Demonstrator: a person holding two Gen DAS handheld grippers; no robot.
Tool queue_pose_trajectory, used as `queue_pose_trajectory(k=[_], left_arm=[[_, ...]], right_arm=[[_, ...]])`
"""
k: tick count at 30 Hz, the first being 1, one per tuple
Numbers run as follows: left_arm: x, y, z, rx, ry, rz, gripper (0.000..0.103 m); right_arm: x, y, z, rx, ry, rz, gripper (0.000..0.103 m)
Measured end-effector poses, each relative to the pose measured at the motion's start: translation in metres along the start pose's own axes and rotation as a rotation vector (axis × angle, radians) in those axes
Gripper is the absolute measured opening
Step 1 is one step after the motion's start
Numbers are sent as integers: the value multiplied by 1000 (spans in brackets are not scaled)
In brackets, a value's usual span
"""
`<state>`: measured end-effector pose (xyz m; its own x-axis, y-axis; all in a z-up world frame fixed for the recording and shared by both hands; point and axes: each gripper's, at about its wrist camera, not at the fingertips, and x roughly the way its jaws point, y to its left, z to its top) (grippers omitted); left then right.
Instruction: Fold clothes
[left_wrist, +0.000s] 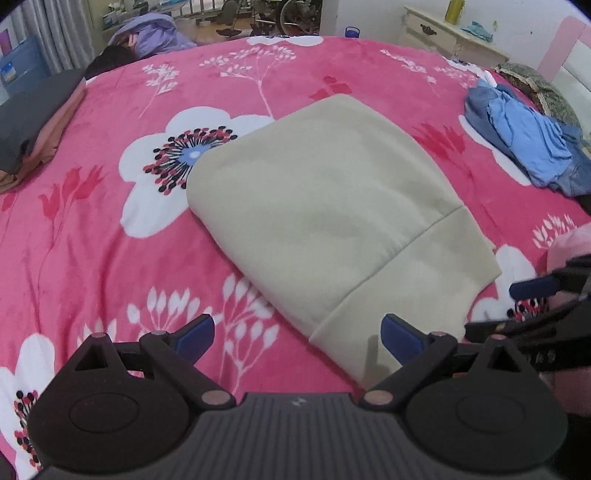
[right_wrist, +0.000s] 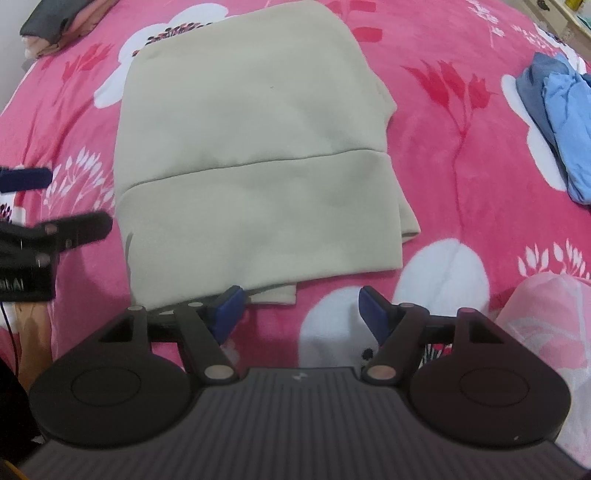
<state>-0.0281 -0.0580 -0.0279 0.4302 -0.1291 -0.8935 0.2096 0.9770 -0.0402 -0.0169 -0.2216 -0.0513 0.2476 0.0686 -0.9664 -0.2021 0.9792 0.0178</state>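
Right wrist view, both grippers' fingers spread (L (left_wrist: 297, 334), R (right_wrist: 301, 314)), beige garment (right_wrist: 255, 147) folded, label "BLAI".

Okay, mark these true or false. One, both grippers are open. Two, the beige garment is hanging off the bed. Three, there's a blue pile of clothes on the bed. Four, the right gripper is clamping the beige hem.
1. Both the left gripper and right gripper are open. True.
2. False: the beige garment lies flat on the pink blanket.
3. Blue clothes lie crumpled on the bed. True.
4. False: the right gripper holds nothing; it sits at the garment's near edge.
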Motion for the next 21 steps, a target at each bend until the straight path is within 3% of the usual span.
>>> queue_pose_trajectory(k=[8,21], left_arm=[[-3,-4,-8,42,-13,12,97],[-1,-5,-11,56,-16,24,97]], right_arm=[[-8,17,0,-114,-50,-51,70],[-7,14,1,-105,-42,-42,72]])
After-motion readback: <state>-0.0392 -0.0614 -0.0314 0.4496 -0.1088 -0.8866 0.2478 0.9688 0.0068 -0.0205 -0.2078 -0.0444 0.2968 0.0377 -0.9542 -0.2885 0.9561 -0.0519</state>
